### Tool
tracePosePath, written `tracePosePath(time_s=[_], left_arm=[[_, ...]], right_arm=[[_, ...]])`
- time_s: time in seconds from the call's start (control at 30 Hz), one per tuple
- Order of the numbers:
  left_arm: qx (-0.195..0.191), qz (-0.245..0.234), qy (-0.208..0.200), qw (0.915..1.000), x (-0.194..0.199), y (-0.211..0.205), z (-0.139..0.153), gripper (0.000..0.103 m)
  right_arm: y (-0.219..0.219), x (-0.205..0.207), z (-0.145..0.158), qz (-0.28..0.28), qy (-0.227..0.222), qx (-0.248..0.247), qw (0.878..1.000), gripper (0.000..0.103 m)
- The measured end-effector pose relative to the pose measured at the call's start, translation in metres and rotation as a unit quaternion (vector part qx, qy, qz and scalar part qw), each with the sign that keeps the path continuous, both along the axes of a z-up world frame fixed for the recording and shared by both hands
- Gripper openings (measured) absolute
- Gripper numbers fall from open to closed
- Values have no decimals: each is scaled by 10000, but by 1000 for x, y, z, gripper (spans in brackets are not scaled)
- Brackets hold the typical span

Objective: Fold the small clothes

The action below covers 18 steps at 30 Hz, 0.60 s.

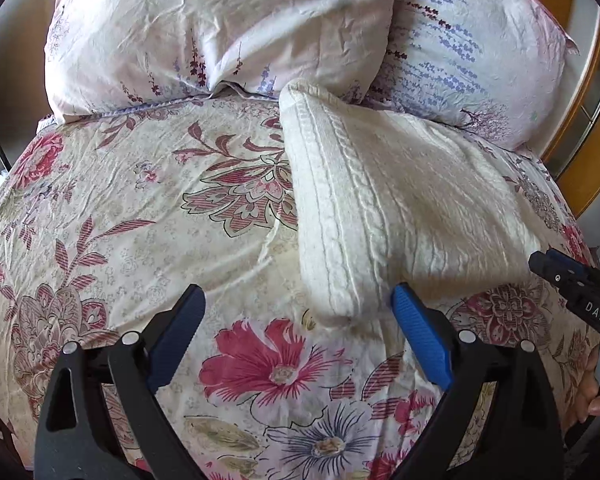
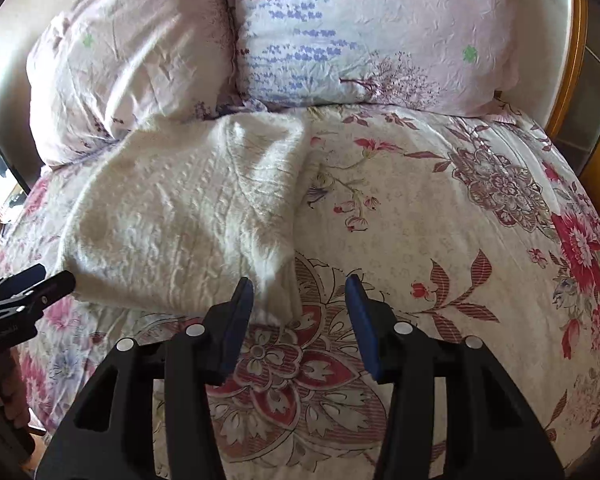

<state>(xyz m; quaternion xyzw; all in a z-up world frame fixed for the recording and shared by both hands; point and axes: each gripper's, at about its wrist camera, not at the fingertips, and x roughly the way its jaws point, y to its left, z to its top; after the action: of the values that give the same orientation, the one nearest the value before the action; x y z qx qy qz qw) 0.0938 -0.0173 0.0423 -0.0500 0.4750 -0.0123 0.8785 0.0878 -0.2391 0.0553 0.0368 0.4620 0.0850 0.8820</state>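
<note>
Looking down, we see the cream knitted garment (image 1: pixel 384 200) lying on the floral bedspread (image 1: pixel 140 220) below two pillows (image 1: pixel 220 28). Our left gripper (image 1: pixel 296 324) is spread wide at its near edge, pinching nothing. Our right gripper (image 2: pixel 300 312) stands half open by its corner, empty.

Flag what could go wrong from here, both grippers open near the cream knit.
1. The left gripper stands wide over the cream knit's near end and the floral bedspread; closing low could pinch both.
2. The right gripper faces only a thin corner, so a grab may slip.
3. The knit's far end touches the pillows; lifting may drag there.
</note>
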Motion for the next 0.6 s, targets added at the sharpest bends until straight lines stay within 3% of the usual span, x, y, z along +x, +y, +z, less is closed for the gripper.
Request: tracePosePath(time_s=[0.1,0.2,0.33,0.6], left_arm=[[51,10,-51,10000,-12,0,-4,94],[106,77,230,9997,-12,-3,-16,94],[293,41,285,9992,-10,-8,-24,94],[591,100,331,9977,-8,-14,-35,101]], right_arm=[[3,-13,-2,113,52,197,9997,61],[15,-19,-16,231,266,149,9993,66],[31,-21,-29,277,374,-104,9989,91],[52,-26,-44,440,446,-572,9964,102]])
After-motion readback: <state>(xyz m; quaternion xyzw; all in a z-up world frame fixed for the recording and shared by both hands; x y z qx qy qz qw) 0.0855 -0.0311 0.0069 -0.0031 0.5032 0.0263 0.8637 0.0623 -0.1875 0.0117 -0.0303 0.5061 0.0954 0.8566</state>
